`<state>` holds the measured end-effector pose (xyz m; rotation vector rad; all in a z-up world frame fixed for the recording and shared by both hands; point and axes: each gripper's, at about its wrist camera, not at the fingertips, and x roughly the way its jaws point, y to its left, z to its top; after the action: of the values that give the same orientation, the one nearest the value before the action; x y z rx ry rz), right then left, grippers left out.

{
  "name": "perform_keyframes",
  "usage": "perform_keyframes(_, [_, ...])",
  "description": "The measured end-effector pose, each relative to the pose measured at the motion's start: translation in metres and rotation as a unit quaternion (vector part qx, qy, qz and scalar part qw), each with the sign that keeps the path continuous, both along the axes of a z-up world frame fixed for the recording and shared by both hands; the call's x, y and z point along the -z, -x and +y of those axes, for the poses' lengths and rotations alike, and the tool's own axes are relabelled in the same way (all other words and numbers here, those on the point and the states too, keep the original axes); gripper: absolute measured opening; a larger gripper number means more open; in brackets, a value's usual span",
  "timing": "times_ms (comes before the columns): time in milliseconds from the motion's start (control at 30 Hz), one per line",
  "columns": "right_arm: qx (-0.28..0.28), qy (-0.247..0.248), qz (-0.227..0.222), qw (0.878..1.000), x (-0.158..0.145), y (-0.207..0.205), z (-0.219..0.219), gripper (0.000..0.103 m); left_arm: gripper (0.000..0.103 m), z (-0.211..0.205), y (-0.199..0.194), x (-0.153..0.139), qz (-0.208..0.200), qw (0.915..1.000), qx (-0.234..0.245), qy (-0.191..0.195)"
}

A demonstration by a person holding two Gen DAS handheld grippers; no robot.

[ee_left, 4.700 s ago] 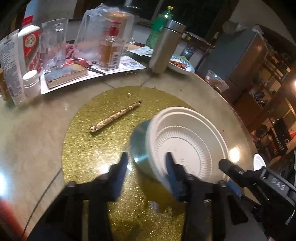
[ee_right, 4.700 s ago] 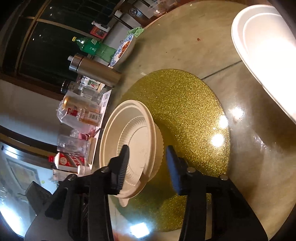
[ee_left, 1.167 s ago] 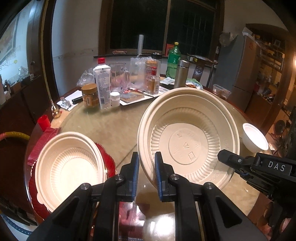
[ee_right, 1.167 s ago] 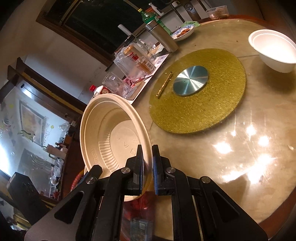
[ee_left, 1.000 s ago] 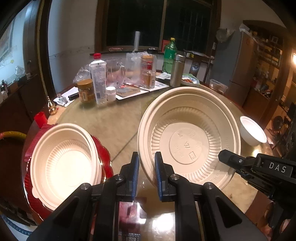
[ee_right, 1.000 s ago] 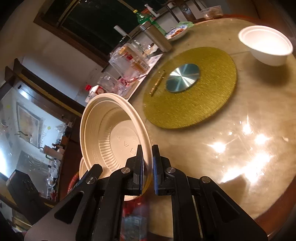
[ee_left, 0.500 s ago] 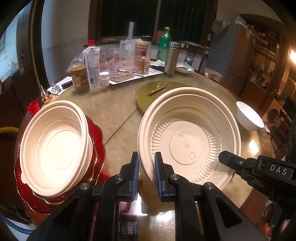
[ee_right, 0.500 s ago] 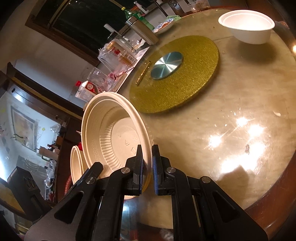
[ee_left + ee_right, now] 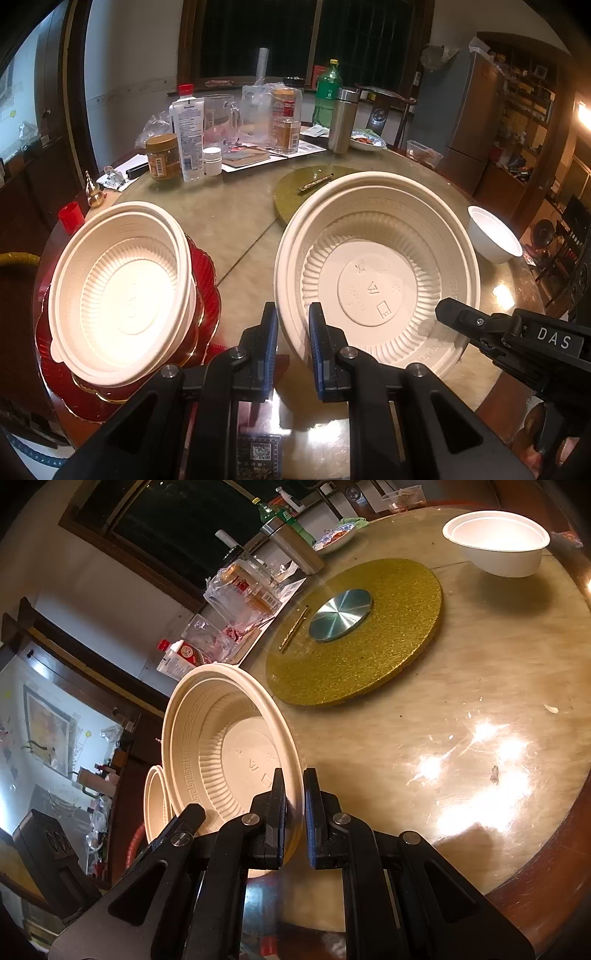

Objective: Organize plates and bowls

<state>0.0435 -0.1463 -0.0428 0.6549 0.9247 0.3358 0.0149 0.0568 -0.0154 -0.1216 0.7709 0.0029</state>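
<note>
Both grippers hold one large cream bowl (image 9: 376,266) by its rim, tilted above the table. My left gripper (image 9: 293,343) is shut on its near left rim. My right gripper (image 9: 294,808) is shut on its right rim, and the bowl (image 9: 225,746) fills that view's left. A second cream bowl (image 9: 118,284) sits to the left, stacked on red plates (image 9: 205,280); its edge also shows in the right wrist view (image 9: 155,805). A small white bowl (image 9: 493,240) stands at the table's right, also in the right wrist view (image 9: 498,542).
A gold turntable (image 9: 354,631) with a steel hub (image 9: 340,614) and a thin stick (image 9: 293,627) lies mid-table. Bottles, jars, a steel flask (image 9: 343,118) and a food dish (image 9: 367,142) crowd the far side. A red cup (image 9: 72,218) stands at the left edge.
Both grippers carried the large bowl off the turntable toward the near left. The stack of bowl and red plates has come closer on the left.
</note>
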Motion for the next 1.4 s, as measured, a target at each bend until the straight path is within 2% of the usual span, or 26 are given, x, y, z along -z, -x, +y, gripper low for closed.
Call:
perform_keyframes(733, [-0.006, 0.007, -0.002, 1.000, -0.003, 0.003, 0.005, 0.009, 0.015, 0.004, 0.004, -0.004, -0.006, 1.0000, -0.004, 0.001])
perform_keyframes(1133, [-0.028, 0.053, -0.070, 0.996, -0.049, 0.010, 0.032, 0.009, 0.016, 0.021, 0.023, -0.036, -0.049, 0.9983, -0.026, 0.016])
perform_keyframes(1400, [-0.050, 0.054, -0.109, 0.991, -0.079, 0.016, 0.048, 0.009, 0.016, 0.038, 0.040, -0.057, -0.093, 0.9942, -0.051, 0.017])
